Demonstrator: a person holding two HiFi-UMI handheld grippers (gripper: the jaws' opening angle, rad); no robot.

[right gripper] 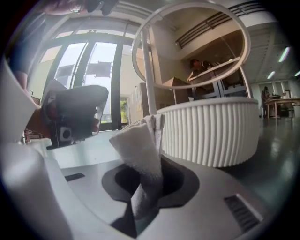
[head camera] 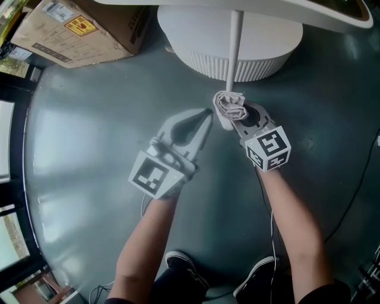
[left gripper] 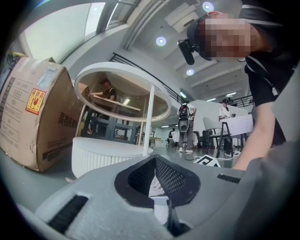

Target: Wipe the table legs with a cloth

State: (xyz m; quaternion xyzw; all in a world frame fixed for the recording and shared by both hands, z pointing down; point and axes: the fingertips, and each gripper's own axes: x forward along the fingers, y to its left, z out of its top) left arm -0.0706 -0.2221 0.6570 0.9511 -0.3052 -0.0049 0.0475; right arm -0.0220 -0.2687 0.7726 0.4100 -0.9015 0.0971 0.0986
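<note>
At the foot of a round white table: right gripper (head camera: 235, 120), jaws clamped on a crumpled pale cloth (head camera: 230, 105); a fold of the cloth stands up out of the jaws in the right gripper view (right gripper: 140, 151). The cloth is pressed against the lower part of the thin white table leg (head camera: 234, 50), just above the floor. Left gripper (head camera: 205, 121), jaws together with nothing held between them, lying beside the right one, its tip pointing toward the cloth and near it; whether they touch cannot be told. Each gripper carries a marker cube, right (head camera: 268, 149) and left (head camera: 155, 176), and each is held by a bare forearm. Behind the leg, a low white base (head camera: 196, 56) with ribbed sides, resting on the floor; above it, the edge of the white tabletop (head camera: 332, 16). To the left, well apart from the base, one brown cardboard box (head camera: 77, 28) with printed labels. Floor (head camera: 89, 130) grey and glossy. Two dark shoes at the lower edge of the head view.
</note>
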